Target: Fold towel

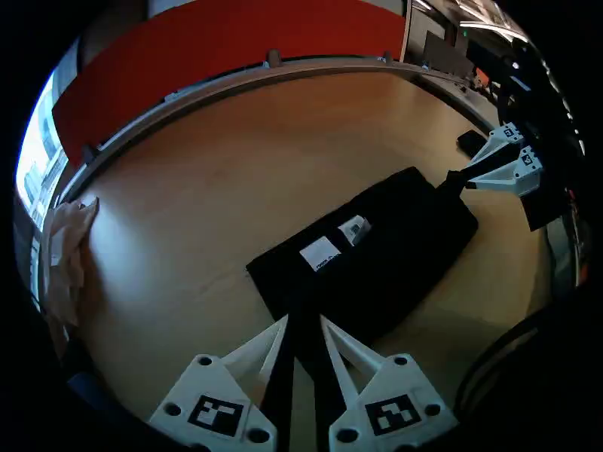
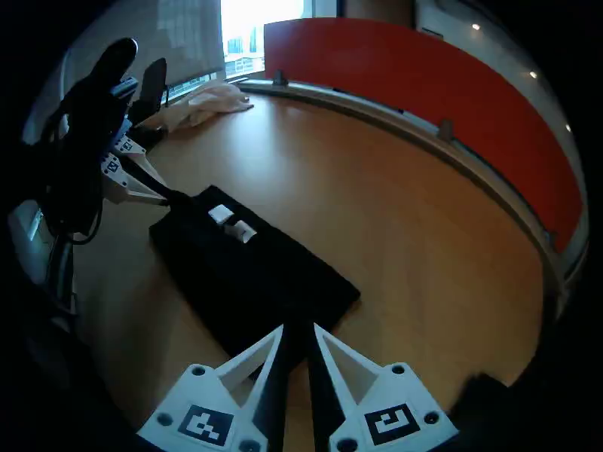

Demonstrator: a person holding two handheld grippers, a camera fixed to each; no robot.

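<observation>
**Raise both ends level, then lay one onto the other**

We begin at the left gripper point(image 1: 304, 324). Its fingers are clenched on one end of the towel point(image 1: 392, 248), with dark fabric running between them. The towel lies flat on the table point(image 1: 226, 173) as a long dark strip, well short of the red screen point(image 1: 226, 45). Its white labels point(image 1: 320, 254) face up. A pale crumpled cloth point(image 1: 68, 241) sits closer to the screen and well apart from the towel, so we judge it is no obstacle.

At the opposite end, the right gripper point(image 2: 299, 330) is likewise pinched on the towel's edge, and the strip stretches between the two tongs.

We judge the step in hand to be the next fold, bringing one short end over onto the other. To do it well:

- We lift both ends together and only just clear of the table, so the middle sags evenly and the layers do not slip apart.
- We hold a light tension along the strip, firm but not tugging, or the fabric may pull out of a pinch.
- We carry one end across parallel to the screen, line the edges up, lower it, and only then loosen the fingers.
</observation>
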